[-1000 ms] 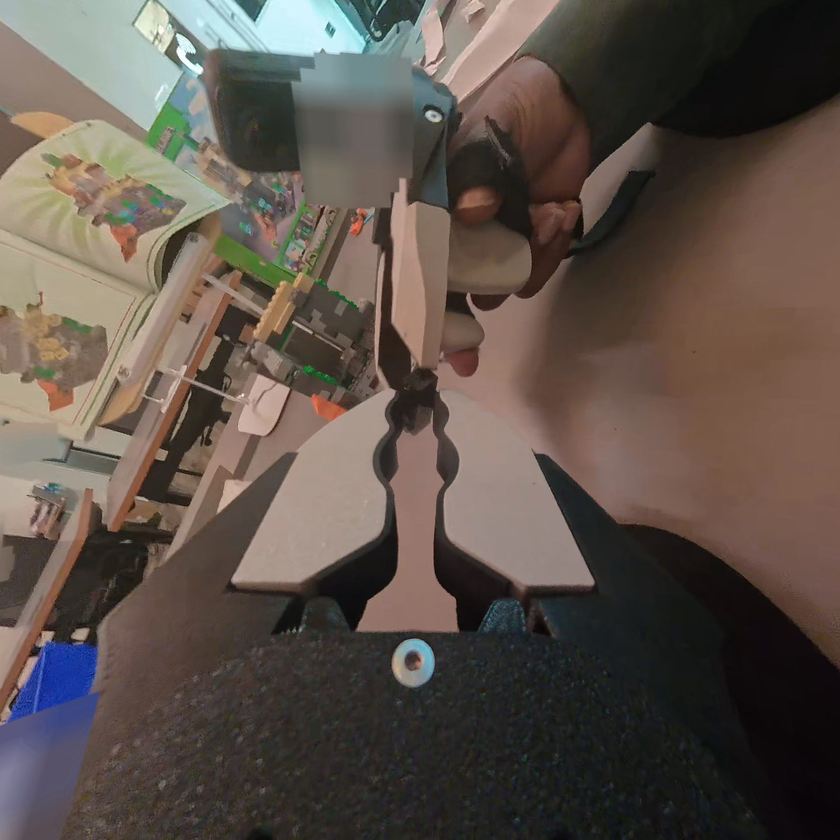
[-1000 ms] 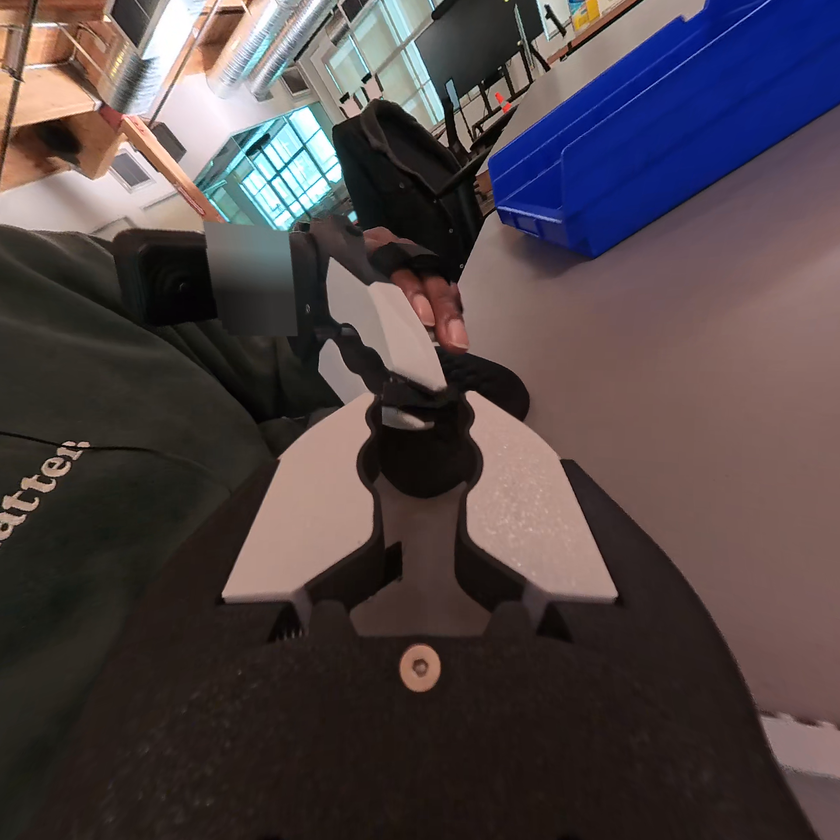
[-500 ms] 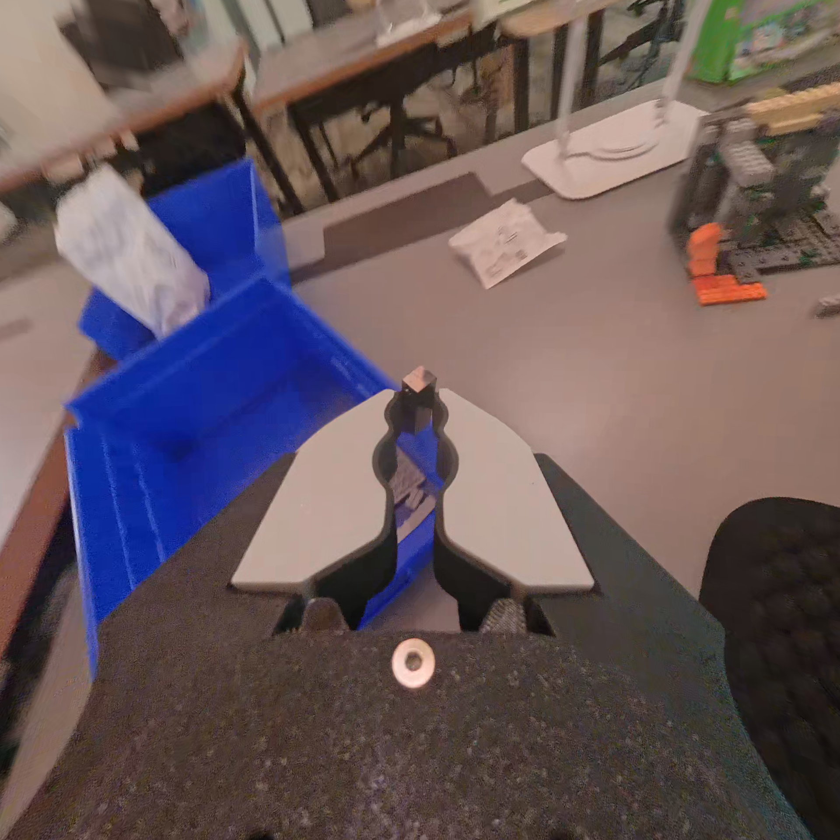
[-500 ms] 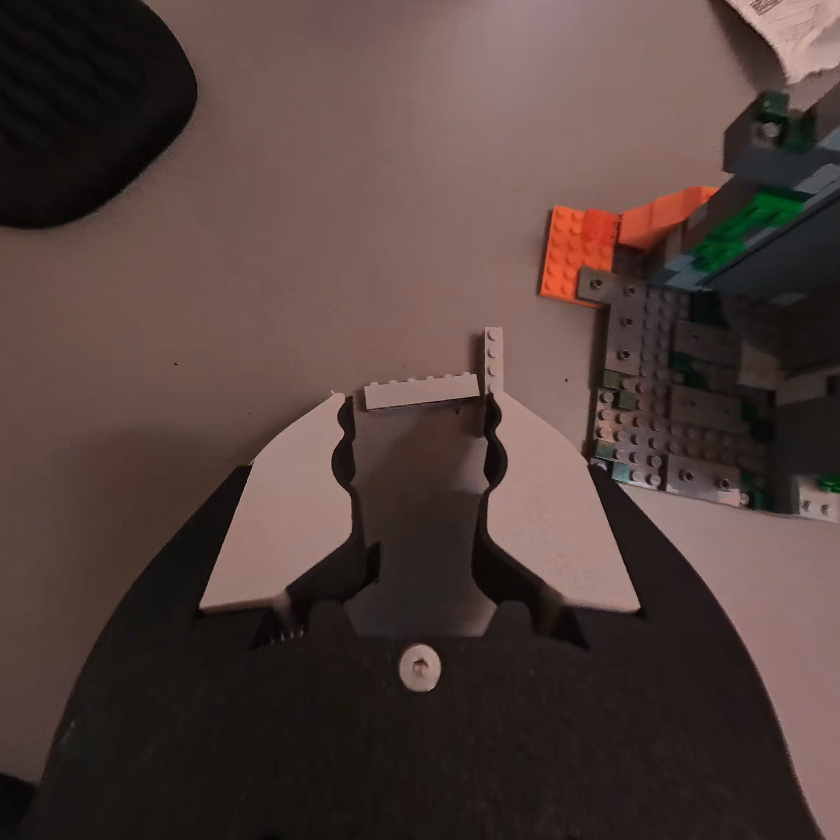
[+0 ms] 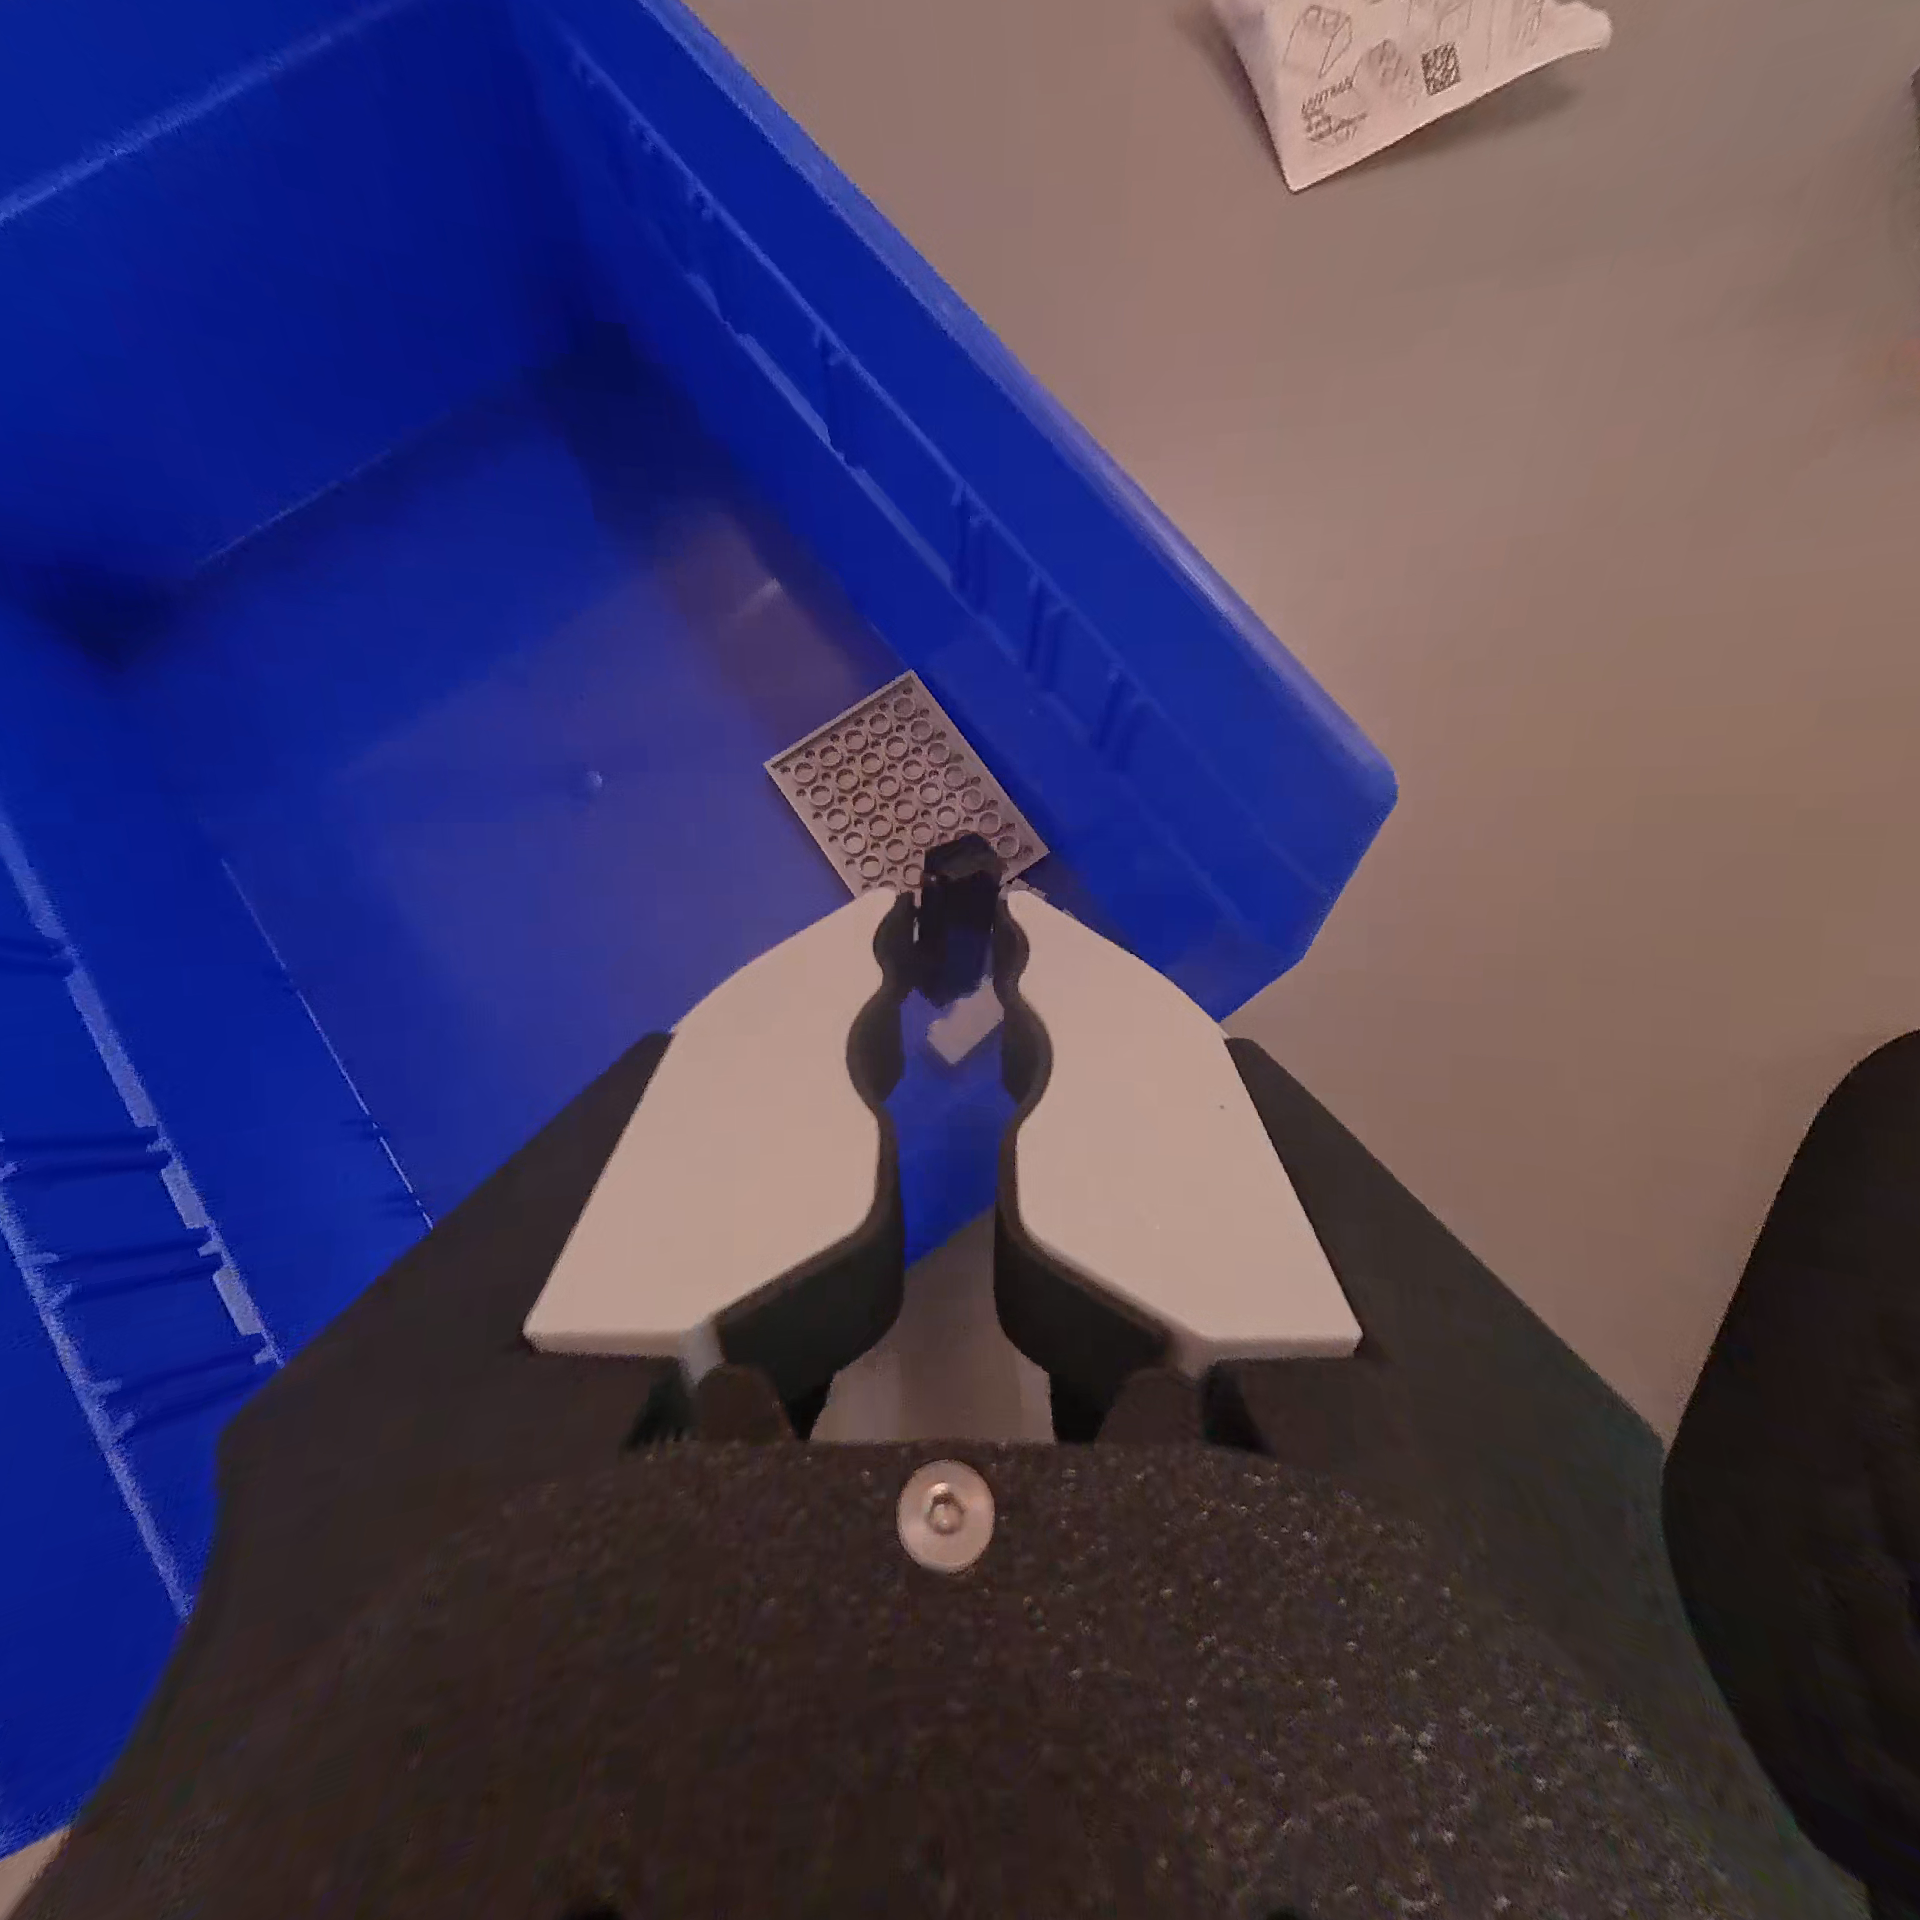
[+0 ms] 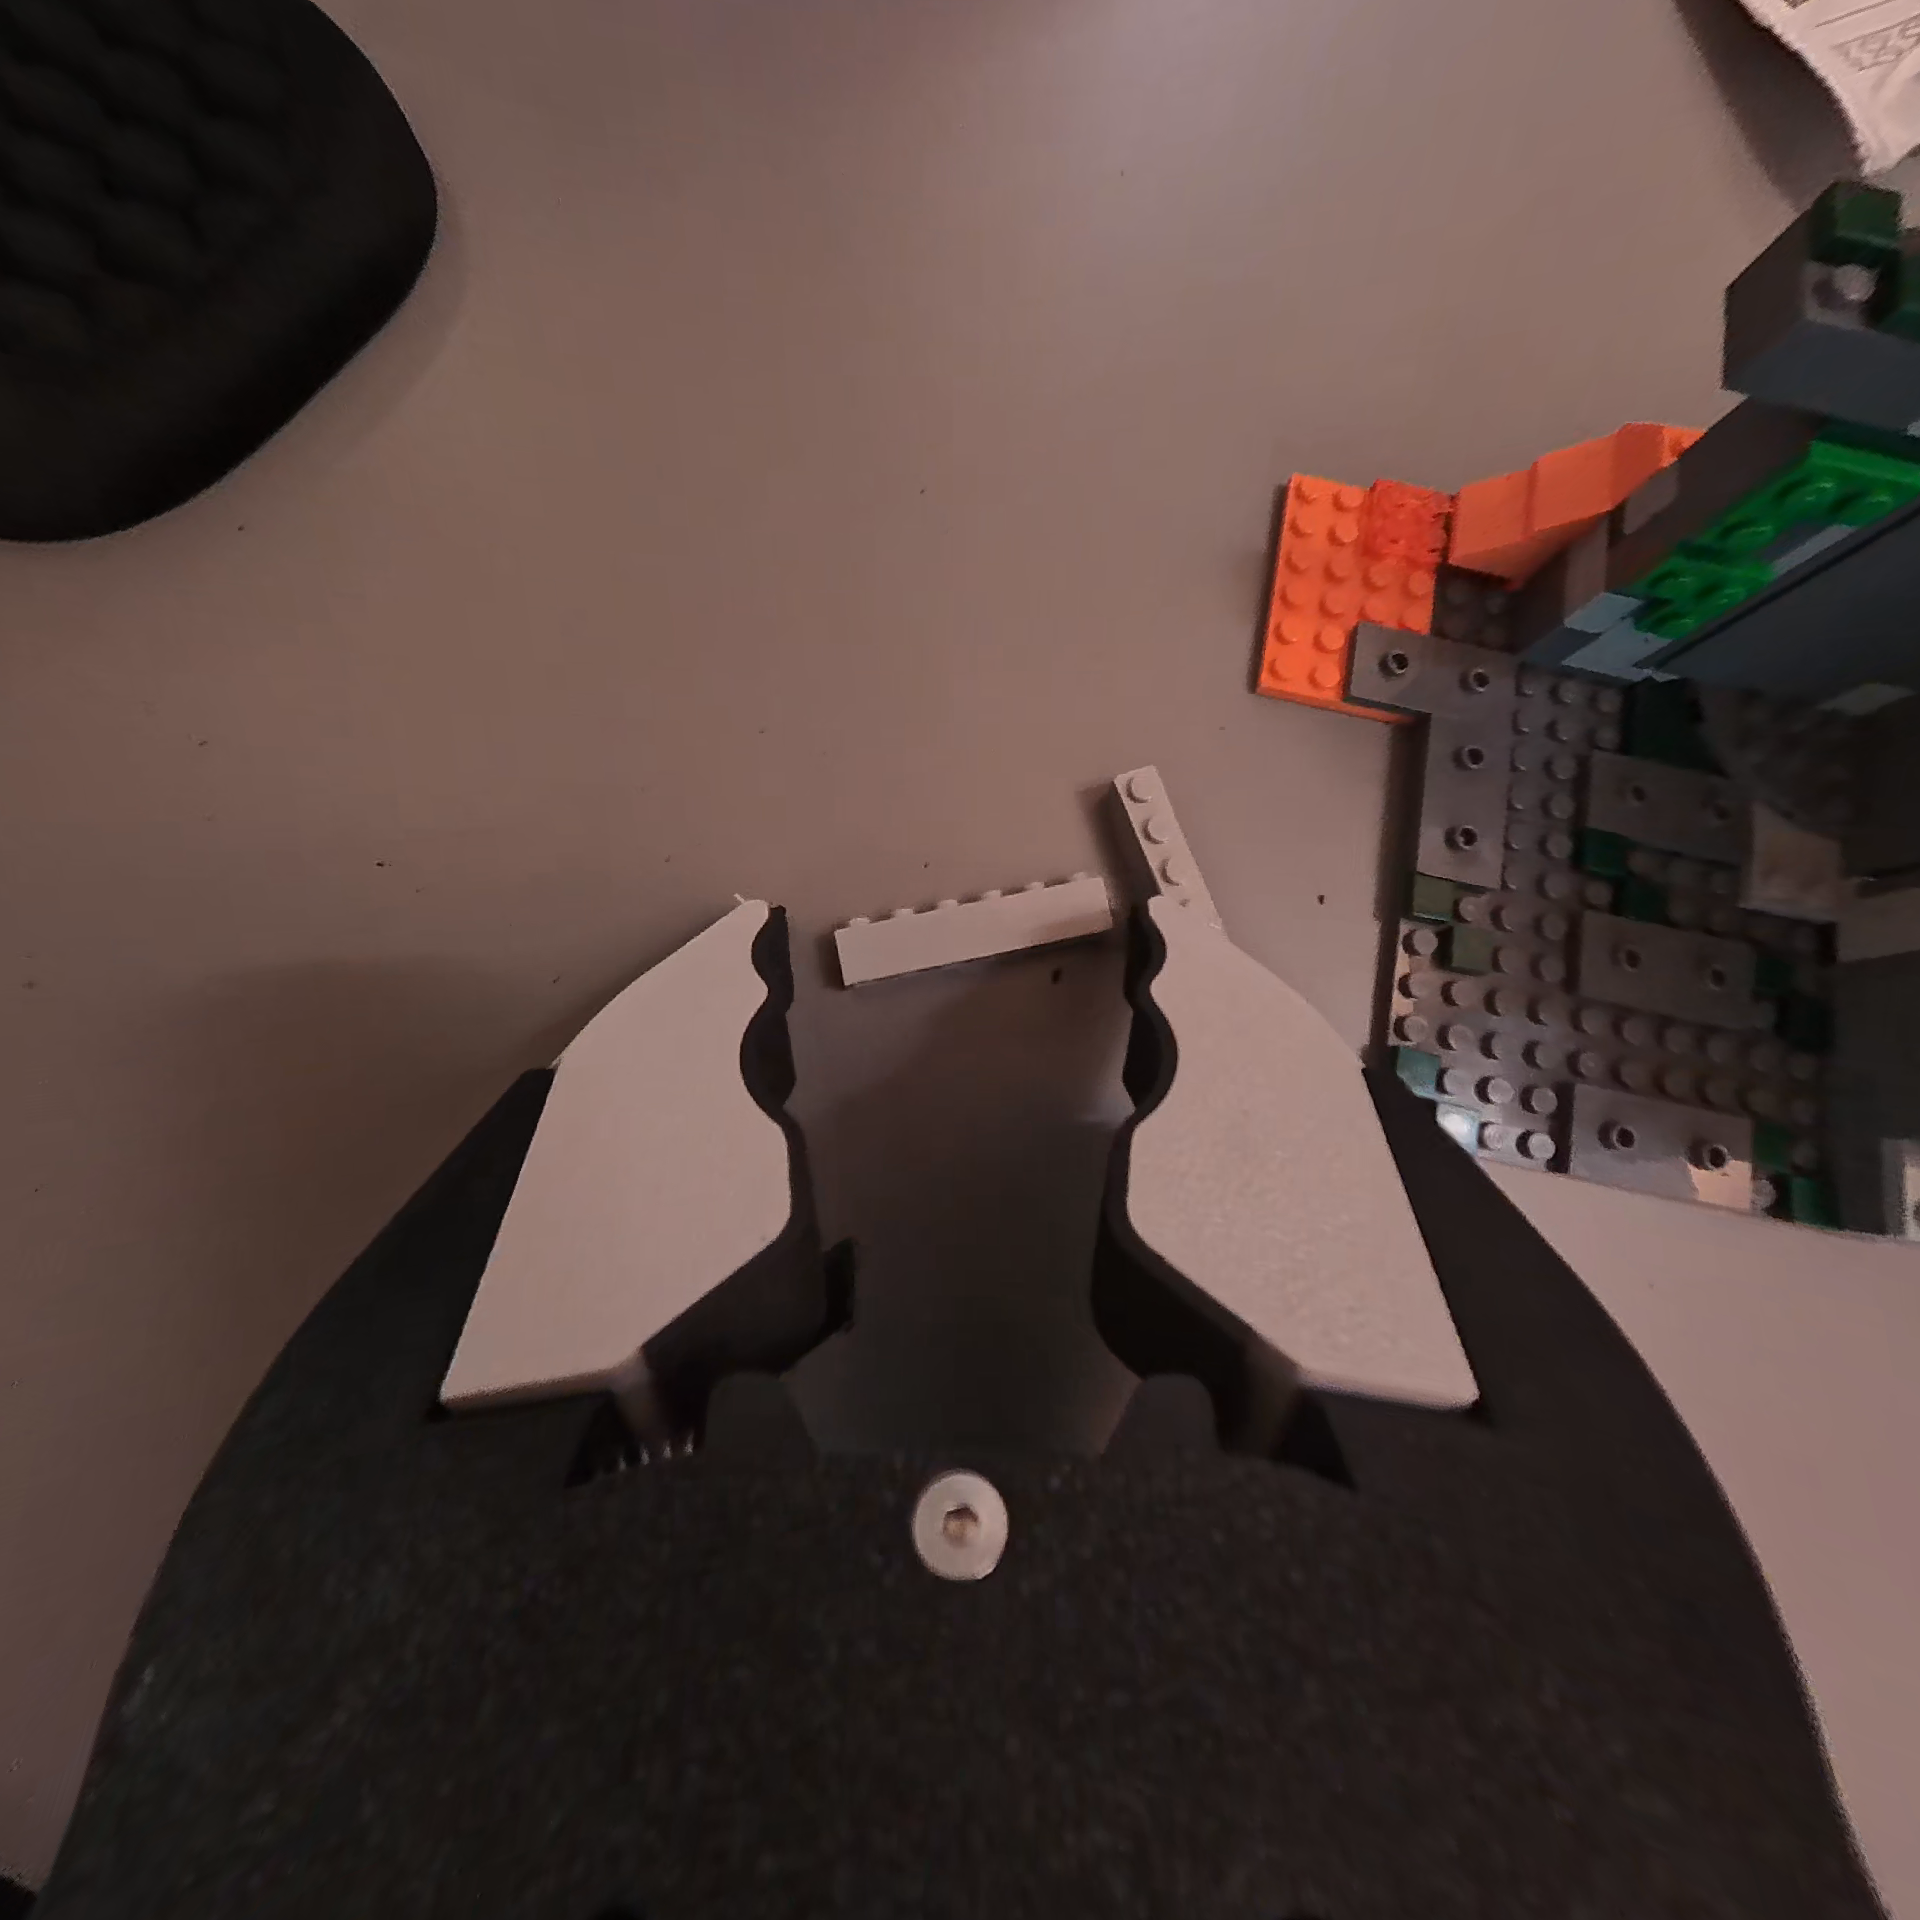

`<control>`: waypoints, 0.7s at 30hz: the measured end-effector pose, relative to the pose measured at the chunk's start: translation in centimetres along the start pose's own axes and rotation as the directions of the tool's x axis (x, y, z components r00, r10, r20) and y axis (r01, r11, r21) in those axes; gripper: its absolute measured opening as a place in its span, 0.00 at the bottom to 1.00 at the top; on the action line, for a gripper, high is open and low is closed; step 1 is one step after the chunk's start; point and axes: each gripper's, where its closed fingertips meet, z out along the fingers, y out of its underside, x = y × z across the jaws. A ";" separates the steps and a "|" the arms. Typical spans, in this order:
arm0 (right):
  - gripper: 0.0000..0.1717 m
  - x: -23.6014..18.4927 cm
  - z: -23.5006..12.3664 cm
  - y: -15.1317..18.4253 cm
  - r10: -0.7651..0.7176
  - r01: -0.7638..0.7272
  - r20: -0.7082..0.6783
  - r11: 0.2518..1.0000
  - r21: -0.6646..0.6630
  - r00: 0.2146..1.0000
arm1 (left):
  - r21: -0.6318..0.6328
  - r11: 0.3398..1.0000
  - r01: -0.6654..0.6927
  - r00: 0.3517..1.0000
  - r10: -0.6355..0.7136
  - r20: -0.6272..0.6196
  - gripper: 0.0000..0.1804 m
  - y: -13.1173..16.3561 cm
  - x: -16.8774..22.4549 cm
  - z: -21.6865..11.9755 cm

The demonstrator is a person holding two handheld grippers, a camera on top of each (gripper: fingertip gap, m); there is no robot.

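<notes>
the left gripper point(image 5: 954, 920) is clenched on a small black brick point(image 5: 956, 914), mid-frame over the blue bin point(image 5: 1195, 644) and its grey plate point(image 5: 894, 790). the right gripper point(image 6: 956, 920) hangs released on the counter point(image 6: 831, 416), a long grey brick point(image 6: 971, 935) loose between its fingers, a second grey brick point(image 6: 1158, 831) beside the right fingertip.

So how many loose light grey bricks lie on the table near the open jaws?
2. A long light grey brick lies between the open jaws' tips, touching neither. A second light grey brick lies angled beside the right fingertip, which partly hides it.

Left tool point(image 5: 954, 914) clamped, right tool point(image 6: 956, 925) spread
</notes>
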 end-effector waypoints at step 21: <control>0.29 -4.2 -1.3 -6.8 0.069 -0.133 0.215 0.945 0.298 0.974 | 0.458 0.765 -0.454 0.866 0.499 0.024 0.11 -7.3 13.5 -5.5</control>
